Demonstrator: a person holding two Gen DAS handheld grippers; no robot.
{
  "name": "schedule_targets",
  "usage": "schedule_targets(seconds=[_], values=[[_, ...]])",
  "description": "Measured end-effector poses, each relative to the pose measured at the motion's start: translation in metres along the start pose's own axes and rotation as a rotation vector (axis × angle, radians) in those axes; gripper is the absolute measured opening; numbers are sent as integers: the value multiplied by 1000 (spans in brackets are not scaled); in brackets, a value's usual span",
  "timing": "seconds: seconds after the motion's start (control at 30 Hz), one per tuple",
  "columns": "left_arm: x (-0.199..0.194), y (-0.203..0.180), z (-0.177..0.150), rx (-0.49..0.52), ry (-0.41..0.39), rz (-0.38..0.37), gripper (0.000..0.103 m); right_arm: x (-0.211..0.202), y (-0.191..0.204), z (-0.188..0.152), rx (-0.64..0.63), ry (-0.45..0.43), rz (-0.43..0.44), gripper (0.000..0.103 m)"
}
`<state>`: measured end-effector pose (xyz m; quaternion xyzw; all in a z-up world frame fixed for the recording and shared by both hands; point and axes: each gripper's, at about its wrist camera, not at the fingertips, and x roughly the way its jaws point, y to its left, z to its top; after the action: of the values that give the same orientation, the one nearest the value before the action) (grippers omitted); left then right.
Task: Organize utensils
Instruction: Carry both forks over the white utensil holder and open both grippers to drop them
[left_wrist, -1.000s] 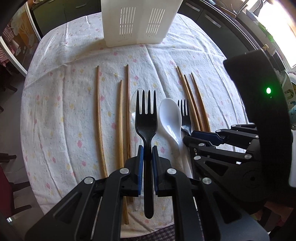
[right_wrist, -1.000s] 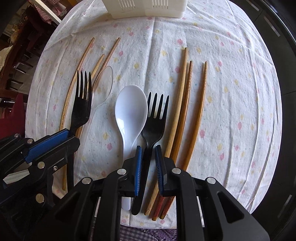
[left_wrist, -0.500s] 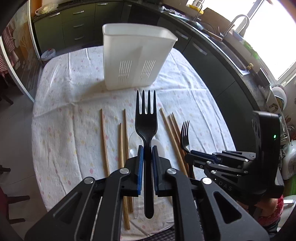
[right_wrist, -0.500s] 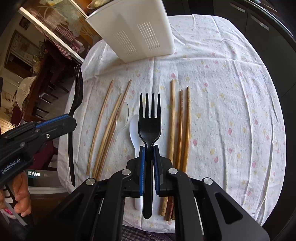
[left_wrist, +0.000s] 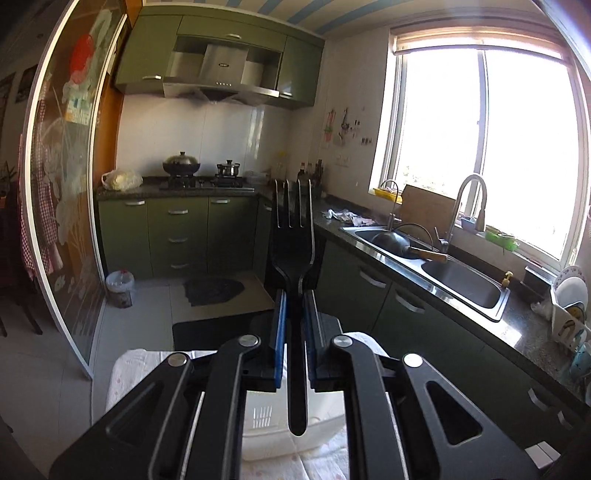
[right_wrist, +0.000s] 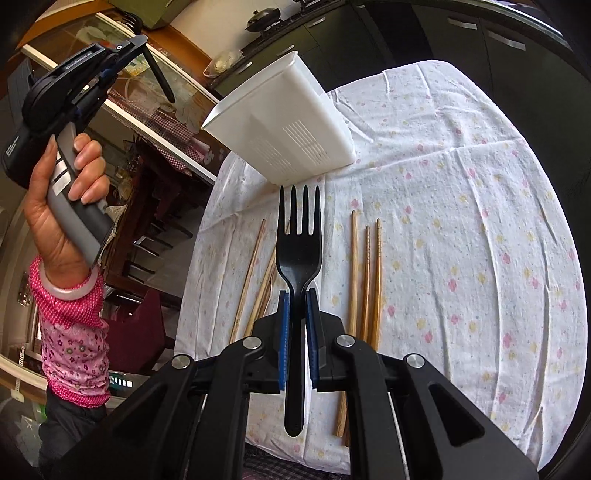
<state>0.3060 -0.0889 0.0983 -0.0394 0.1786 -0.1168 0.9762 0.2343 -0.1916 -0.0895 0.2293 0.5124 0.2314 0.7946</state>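
Left gripper (left_wrist: 294, 325) clenched on a black fork (left_wrist: 293, 236); right gripper (right_wrist: 296, 314) clenched on another fork (right_wrist: 299, 243), near white bin (right_wrist: 284, 122).

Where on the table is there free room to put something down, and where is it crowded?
The widest bare cloth lies right of the three chopsticks, out to the table edge. A smaller bare patch sits between the white basket and the chopstick tips. It is crowded in the middle: more chopsticks lie left of the black fork in the right claw.
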Motion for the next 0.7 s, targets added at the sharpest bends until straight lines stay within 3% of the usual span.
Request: schedule_targets(seconds=[0.23,0.5,0.7], values=[[49,-1,-30,33,24,53,9,-26,1,6,-25,-70,-3,10],[66,13,-66,26,83,67,9,-44,19,39,-69,-165,1,10],[62,21,-75,20,102,47,29,-55,48,82,-127,-307,-22,10]])
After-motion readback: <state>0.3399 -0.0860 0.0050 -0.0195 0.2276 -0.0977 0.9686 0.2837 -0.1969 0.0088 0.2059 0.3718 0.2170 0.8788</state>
